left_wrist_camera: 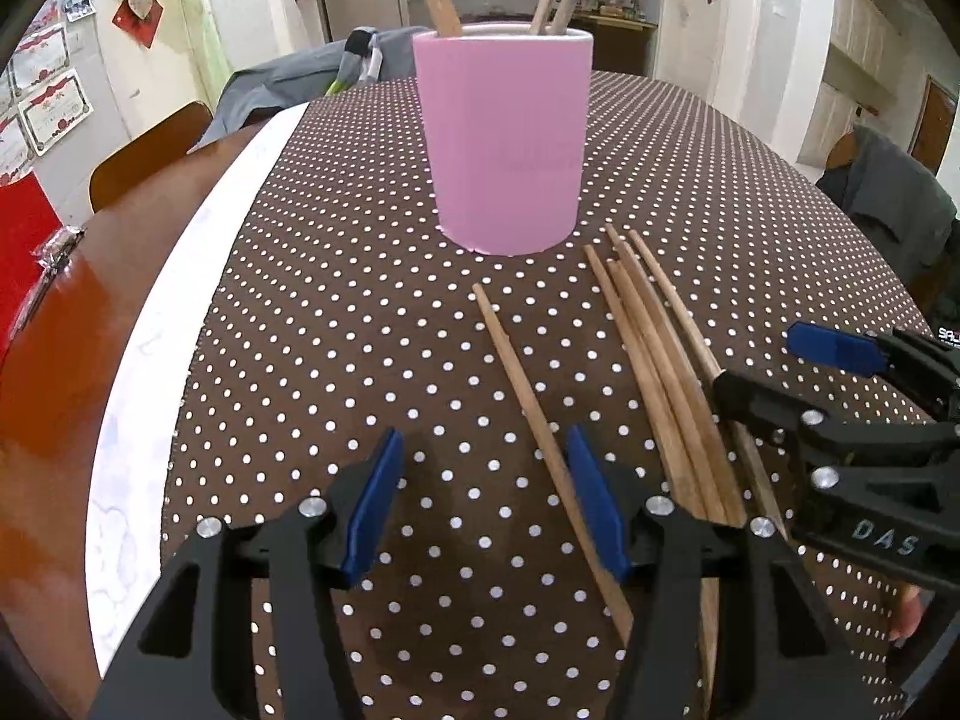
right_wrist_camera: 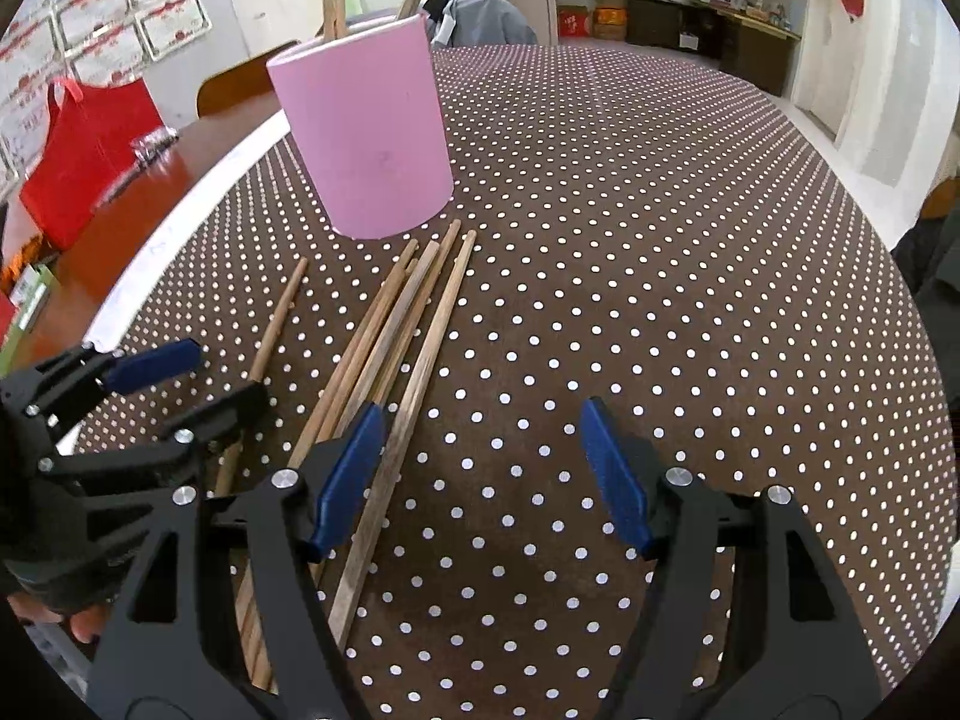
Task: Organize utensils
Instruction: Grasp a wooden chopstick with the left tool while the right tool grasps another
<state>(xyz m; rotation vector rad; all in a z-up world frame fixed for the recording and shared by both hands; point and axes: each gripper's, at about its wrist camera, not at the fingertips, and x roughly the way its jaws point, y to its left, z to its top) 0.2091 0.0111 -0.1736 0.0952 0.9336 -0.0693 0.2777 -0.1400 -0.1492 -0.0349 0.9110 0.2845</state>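
A pink cup (left_wrist_camera: pixel 504 144) stands on the dotted brown tablecloth and holds three wooden chopsticks; it also shows in the right wrist view (right_wrist_camera: pixel 366 132). Several loose wooden chopsticks (left_wrist_camera: pixel 660 360) lie in a bundle in front of it, with a single chopstick (left_wrist_camera: pixel 528 396) to their left. In the right wrist view the bundle (right_wrist_camera: pixel 384 348) and the single chopstick (right_wrist_camera: pixel 276 324) lie the same way. My left gripper (left_wrist_camera: pixel 486 498) is open and empty, over the single chopstick. My right gripper (right_wrist_camera: pixel 486 474) is open and empty, its left finger over the bundle; it also shows at the right of the left wrist view (left_wrist_camera: pixel 780 369).
The tablecloth (right_wrist_camera: pixel 660 240) covers a round wooden table with a white strip (left_wrist_camera: pixel 180 324) along its left edge. A red bag (right_wrist_camera: pixel 90 150) and a chair (left_wrist_camera: pixel 150 150) stand at the left. Grey clothing (left_wrist_camera: pixel 288 84) lies behind the cup.
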